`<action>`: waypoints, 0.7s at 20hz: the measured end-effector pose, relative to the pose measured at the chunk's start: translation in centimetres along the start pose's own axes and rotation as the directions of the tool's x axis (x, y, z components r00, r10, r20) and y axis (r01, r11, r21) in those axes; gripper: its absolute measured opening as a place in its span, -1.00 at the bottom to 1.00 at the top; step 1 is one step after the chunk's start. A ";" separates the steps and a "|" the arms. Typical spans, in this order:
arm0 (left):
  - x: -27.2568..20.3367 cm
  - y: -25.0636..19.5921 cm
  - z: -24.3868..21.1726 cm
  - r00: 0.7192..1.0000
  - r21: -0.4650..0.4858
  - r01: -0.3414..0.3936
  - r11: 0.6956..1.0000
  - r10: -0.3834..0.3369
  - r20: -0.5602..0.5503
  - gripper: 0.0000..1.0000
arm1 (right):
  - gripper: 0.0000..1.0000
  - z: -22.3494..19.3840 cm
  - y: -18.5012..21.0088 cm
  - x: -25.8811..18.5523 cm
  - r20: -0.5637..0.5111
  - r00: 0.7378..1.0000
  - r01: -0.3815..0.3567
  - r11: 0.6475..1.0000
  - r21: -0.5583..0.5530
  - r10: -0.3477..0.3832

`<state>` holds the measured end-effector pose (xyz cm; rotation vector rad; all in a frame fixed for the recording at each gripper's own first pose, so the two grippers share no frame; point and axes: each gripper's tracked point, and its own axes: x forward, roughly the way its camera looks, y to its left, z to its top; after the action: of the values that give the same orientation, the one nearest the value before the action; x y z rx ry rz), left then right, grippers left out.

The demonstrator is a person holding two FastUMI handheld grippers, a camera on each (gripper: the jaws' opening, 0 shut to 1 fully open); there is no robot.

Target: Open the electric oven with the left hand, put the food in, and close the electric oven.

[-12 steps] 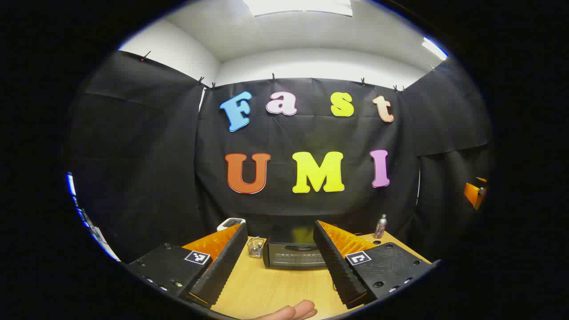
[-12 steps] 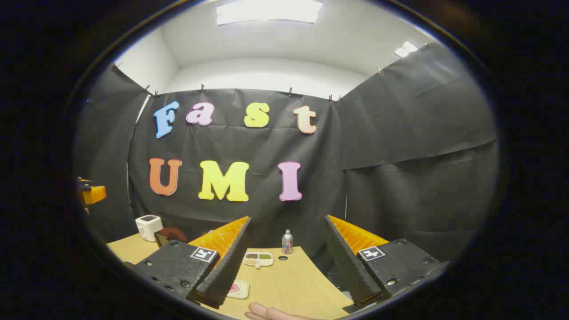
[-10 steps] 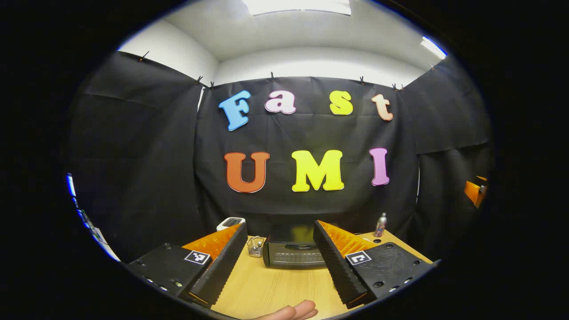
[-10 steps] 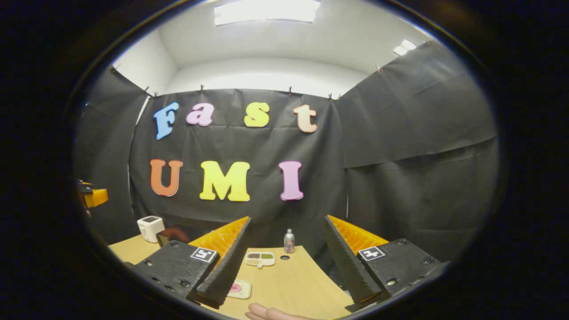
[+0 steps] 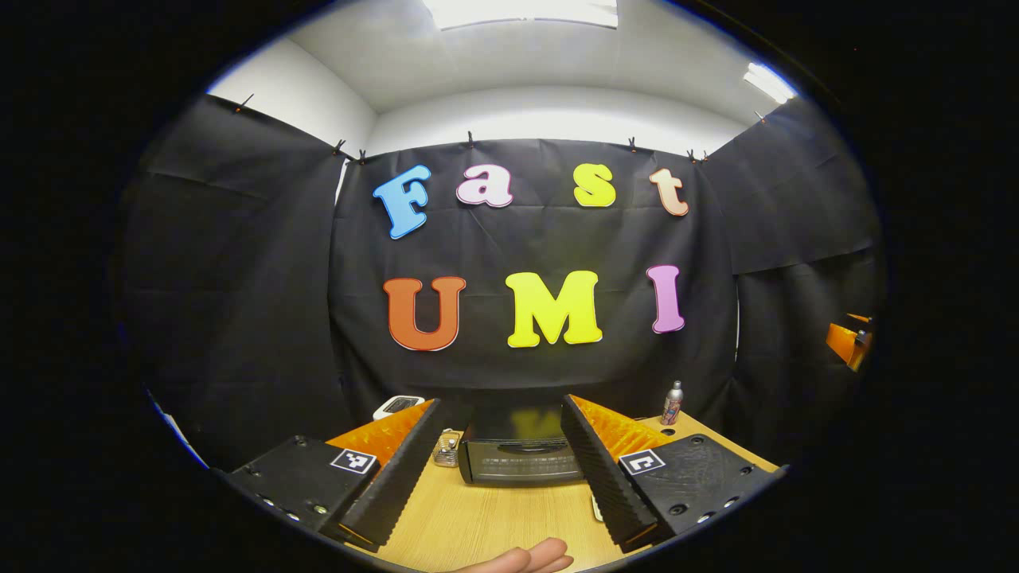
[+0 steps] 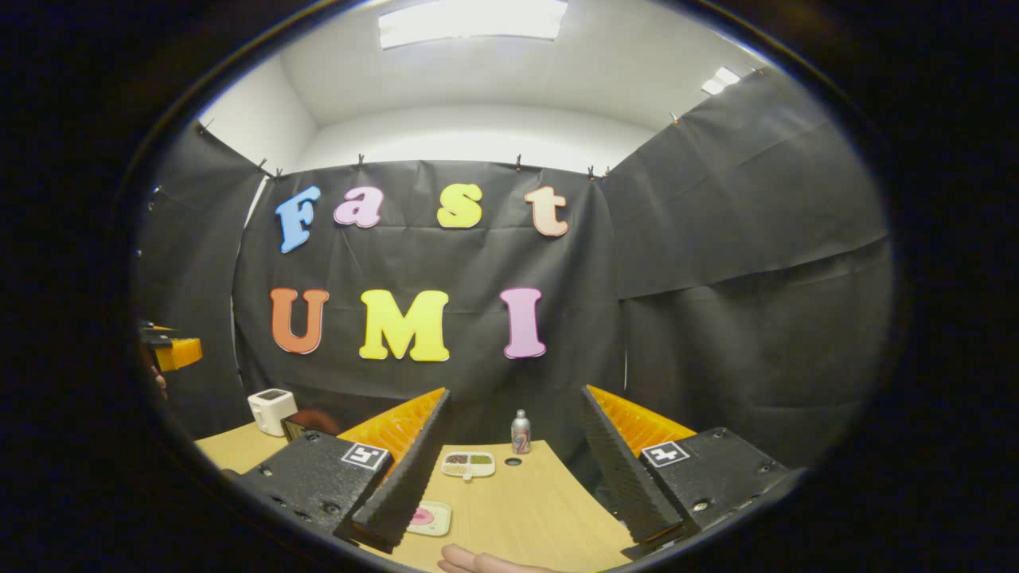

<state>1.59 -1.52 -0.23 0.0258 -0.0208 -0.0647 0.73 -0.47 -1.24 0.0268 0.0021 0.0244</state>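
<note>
The black electric oven (image 5: 517,459) stands on the wooden table (image 5: 486,521) with its door closed, straight ahead between the fingers of my left gripper (image 5: 501,402). That gripper is open, holds nothing, and is well short of the oven. My right gripper (image 6: 513,394) is also open and holds nothing. Beyond it on the table (image 6: 533,509) lie a small square plate with a pink piece of food (image 6: 428,518) and a white sectioned dish (image 6: 468,464) with brown and green food. A corner of the oven (image 6: 306,420) peeks out behind the right gripper's left finger.
A wire basket (image 5: 446,450) and a white toaster (image 5: 398,406) stand left of the oven. A small bottle (image 5: 673,403) is at the back right, near a hole in the tabletop. The other gripper shows at each view's edge (image 5: 848,342) (image 6: 177,352). A fingertip (image 5: 529,555) lies below.
In the left gripper view the oven and the wall have slid a little to the left and the oven looks slightly nearer. The right gripper view has barely shifted. Both grippers stay open.
</note>
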 end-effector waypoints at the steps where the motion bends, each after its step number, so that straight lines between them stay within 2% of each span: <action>1: 0.5 0.1 0.0 1.000 0.005 0.002 1.000 -0.002 0.002 0.90 | 0.93 0.0 0.1 0.2 0.003 1.000 -0.005 1.000 0.003 0.005; 9: 6.9 -1.1 -3.1 0.999 0.001 0.035 0.999 -0.035 -0.032 0.90 | 0.92 -1.1 -0.4 3.2 0.017 1.000 -0.007 1.000 0.009 0.006; 14: 12.3 -2.8 -7.8 0.983 -0.023 0.074 0.997 -0.077 -0.164 0.91 | 0.92 -1.8 -1.5 4.6 0.041 0.999 0.014 0.999 -0.033 -0.013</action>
<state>13.84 -4.96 -7.82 0.0156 0.1462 -0.1387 5.33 -1.79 -3.07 -0.0062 -0.0386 0.0103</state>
